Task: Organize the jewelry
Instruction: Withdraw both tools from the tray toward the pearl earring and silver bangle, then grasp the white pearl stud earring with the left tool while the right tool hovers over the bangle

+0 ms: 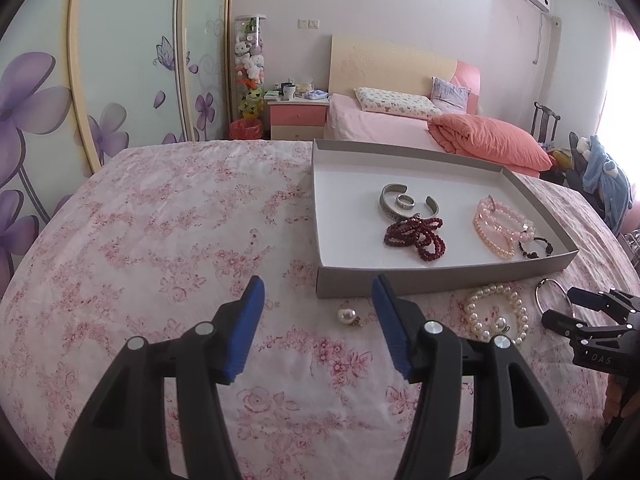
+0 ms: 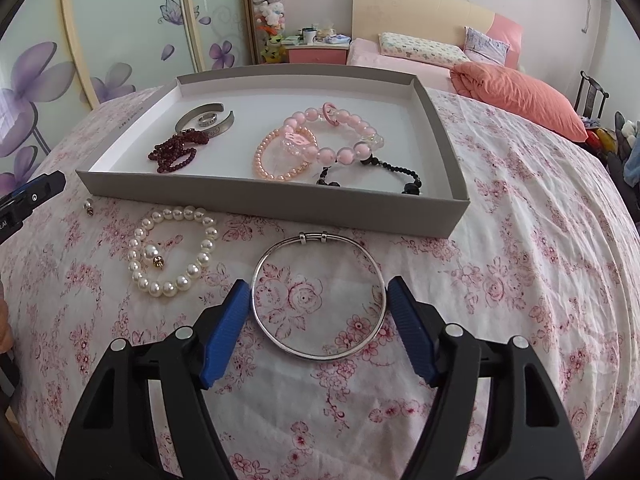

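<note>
Left wrist view shows "DAS" on the right gripper (image 1: 560, 306). Both the left gripper (image 1: 318, 300) and right gripper gape wide, empty; the silver bangle (image 2: 320, 296) lies between the right jaws.

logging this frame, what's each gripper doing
left gripper: open, holding nothing
right gripper: open, fingers either side of the thin silver bangle, not gripping it

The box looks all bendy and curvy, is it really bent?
Probably not: in the left wrist view the fisheye lens bows the box edges; in the right wrist view its front wall curves too, and the corners go black.
</note>
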A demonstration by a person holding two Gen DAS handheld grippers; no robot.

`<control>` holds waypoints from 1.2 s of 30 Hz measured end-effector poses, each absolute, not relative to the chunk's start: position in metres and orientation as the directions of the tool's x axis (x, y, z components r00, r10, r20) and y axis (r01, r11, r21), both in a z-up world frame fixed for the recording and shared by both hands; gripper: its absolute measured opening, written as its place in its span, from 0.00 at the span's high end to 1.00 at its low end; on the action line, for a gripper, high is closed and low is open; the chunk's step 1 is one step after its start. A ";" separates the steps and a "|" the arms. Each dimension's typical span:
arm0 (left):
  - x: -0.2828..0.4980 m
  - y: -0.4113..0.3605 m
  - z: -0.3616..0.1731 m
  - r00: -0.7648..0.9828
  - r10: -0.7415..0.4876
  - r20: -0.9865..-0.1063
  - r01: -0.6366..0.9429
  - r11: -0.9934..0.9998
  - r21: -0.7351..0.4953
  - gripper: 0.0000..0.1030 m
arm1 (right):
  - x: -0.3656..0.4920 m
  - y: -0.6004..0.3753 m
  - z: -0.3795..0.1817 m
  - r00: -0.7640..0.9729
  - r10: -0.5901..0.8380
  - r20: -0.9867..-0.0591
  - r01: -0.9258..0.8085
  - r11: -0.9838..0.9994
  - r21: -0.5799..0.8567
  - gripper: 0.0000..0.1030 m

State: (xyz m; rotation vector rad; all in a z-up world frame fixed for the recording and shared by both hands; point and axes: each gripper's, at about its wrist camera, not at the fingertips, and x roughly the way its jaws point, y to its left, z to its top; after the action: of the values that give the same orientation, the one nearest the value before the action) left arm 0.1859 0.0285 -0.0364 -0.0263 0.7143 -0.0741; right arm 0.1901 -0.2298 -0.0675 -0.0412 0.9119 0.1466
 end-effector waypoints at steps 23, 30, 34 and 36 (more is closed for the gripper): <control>0.210 0.000 -0.065 0.631 -0.056 -0.774 0.111 0.994 0.018 0.70 | 0.184 -0.236 -0.068 0.605 0.111 -0.789 -0.144 0.989 0.029 0.31; 0.214 -0.006 -0.068 0.620 -0.055 -0.782 0.112 0.994 0.020 0.85 | 0.184 -0.236 -0.068 0.605 0.111 -0.789 -0.144 0.989 0.029 0.31; 0.217 -0.009 -0.068 0.620 -0.053 -0.782 0.113 0.993 0.022 0.86 | 0.184 -0.236 -0.068 0.605 0.111 -0.789 -0.144 0.989 0.029 0.31; 0.218 -0.009 -0.068 0.620 -0.053 -0.783 0.113 0.993 0.022 0.86 | 0.184 -0.236 -0.068 0.605 0.111 -0.789 -0.144 0.989 0.029 0.31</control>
State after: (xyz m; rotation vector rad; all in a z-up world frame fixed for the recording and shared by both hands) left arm 0.2183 -0.0090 -0.0681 0.0714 0.8968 -0.0955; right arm 0.1841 -0.2360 -0.0680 -0.0386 0.9095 0.1475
